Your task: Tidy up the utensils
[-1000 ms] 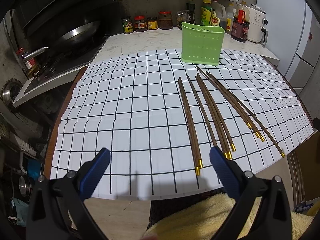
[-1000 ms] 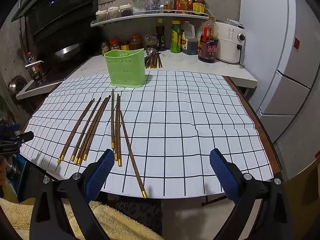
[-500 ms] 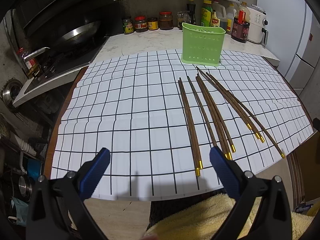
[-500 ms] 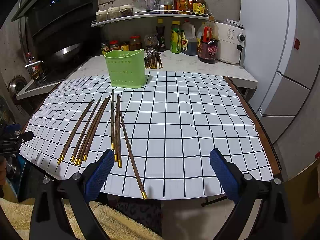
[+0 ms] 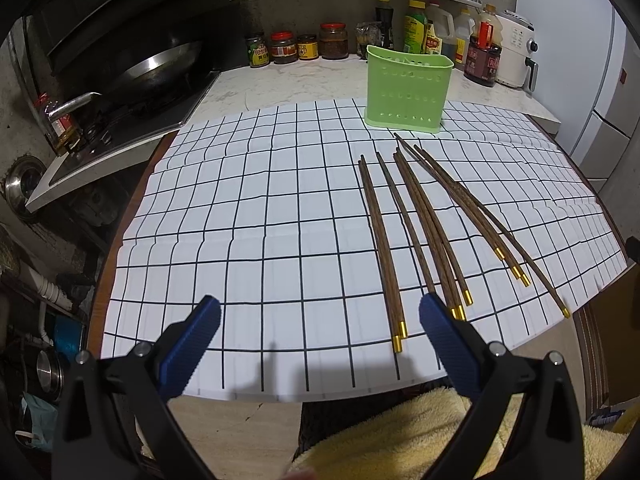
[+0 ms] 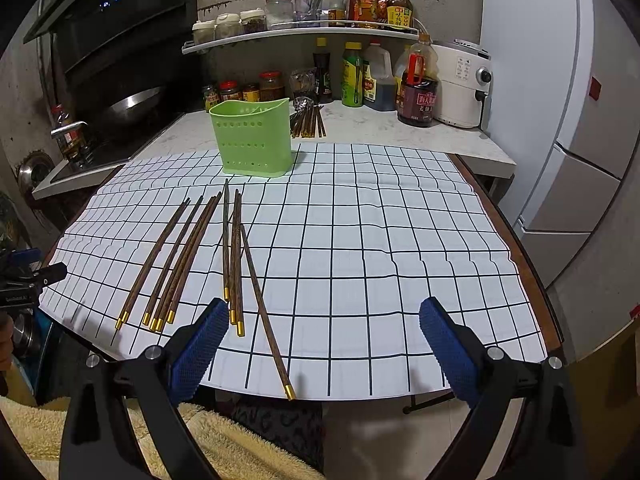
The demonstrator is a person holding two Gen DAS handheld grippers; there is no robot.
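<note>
Several brown wooden chopsticks with gold ends lie loose on the white grid cloth, in front of an upright green perforated utensil holder. They also show in the right wrist view, below the holder. My left gripper is open and empty over the near cloth edge, left of the chopsticks' gold ends. My right gripper is open and empty over the near edge, right of most chopsticks.
A counter behind the table holds jars, sauce bottles, a white appliance and more chopsticks behind the holder. A wok on the stove is at the left. A fridge stands right. A yellow towel lies below.
</note>
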